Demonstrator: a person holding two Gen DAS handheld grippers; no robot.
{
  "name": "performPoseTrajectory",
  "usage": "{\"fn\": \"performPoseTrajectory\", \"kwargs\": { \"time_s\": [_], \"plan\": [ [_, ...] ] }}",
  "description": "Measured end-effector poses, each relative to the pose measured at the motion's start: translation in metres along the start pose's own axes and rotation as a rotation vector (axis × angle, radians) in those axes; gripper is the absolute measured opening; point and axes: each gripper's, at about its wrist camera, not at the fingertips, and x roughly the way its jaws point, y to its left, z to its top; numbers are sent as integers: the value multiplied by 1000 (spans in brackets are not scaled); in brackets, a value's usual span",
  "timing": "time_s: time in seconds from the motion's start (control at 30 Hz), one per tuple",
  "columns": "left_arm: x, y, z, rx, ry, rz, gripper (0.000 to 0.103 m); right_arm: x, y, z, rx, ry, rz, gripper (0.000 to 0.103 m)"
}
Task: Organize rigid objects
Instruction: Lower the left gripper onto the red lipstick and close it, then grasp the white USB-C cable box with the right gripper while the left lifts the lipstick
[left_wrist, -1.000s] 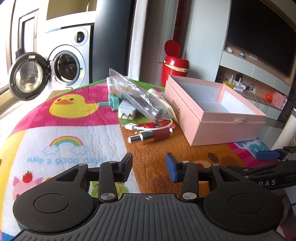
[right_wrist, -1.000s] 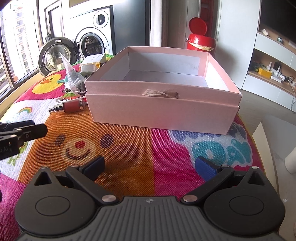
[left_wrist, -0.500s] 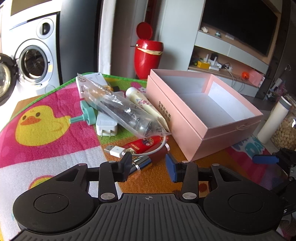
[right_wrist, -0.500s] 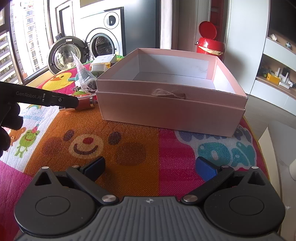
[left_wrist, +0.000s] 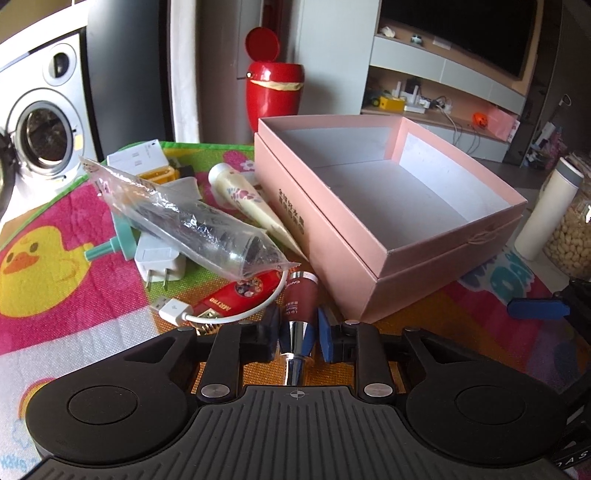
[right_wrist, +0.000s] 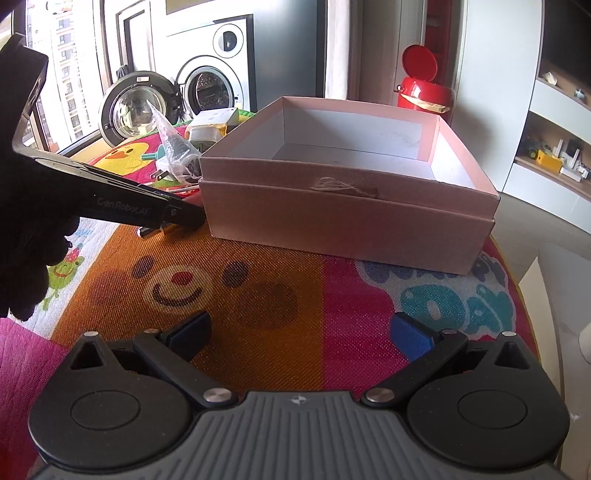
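A dark red and silver lip gloss tube (left_wrist: 300, 317) lies on the mat between the fingers of my left gripper (left_wrist: 297, 329); the jaws stand close on both sides of it, contact unclear. An open, empty pink box (left_wrist: 388, 210) sits just right of it and also shows in the right wrist view (right_wrist: 351, 206). A pile lies left of the box: a clear plastic bag (left_wrist: 192, 221), a white charger (left_wrist: 160, 258) with cable, a red tube (left_wrist: 236, 299), a cream tube (left_wrist: 247, 199). My right gripper (right_wrist: 299, 332) is open and empty above the mat, in front of the box.
A colourful play mat (right_wrist: 258, 295) covers the table. A white bottle (left_wrist: 550, 206) and a jar of nuts (left_wrist: 572, 240) stand right of the box. A red bin (left_wrist: 275, 92) and a washing machine (left_wrist: 40, 129) stand behind. My left gripper's arm (right_wrist: 110, 203) reaches in beside the box.
My left gripper moved forward to the lip gloss tube, which now lies between its fingers, and the jaws have narrowed. My right gripper moved slightly closer to the box.
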Motion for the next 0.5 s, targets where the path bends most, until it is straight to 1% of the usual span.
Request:
{"fn": "performPoseTrajectory", "kwargs": {
  "time_s": [0.1, 0.17, 0.2, 0.23, 0.27, 0.33, 0.4, 0.43, 0.5],
  "plan": [
    [-4, 3, -5, -10, -4, -35, 24, -3, 1, -1, -11, -7, 21, 100],
    [-15, 7, -15, -40, -6, -63, 24, -6, 3, -1, -32, -17, 41, 91],
    [-21, 9, -20, -52, -12, -63, 24, -8, 4, 0, -48, -19, 53, 89],
    [-35, 11, -31, -62, -28, -48, 24, -11, 7, 3, -62, -26, 63, 86],
    [-45, 15, -40, -66, -44, -23, 24, -14, 10, 9, -75, -38, 67, 86],
    [-64, 22, -57, -79, -67, 37, 24, -25, 20, 29, -106, -86, 80, 86],
    [-81, 35, -73, -122, -82, 108, 24, -34, 35, 61, -143, -139, 107, 86],
    [-86, 42, -78, -151, -88, 131, 24, -36, 45, 79, -156, -158, 123, 86],
    [-93, 55, -86, -220, -93, 157, 24, -28, 67, 131, -162, -168, 174, 92]
  ]
}}
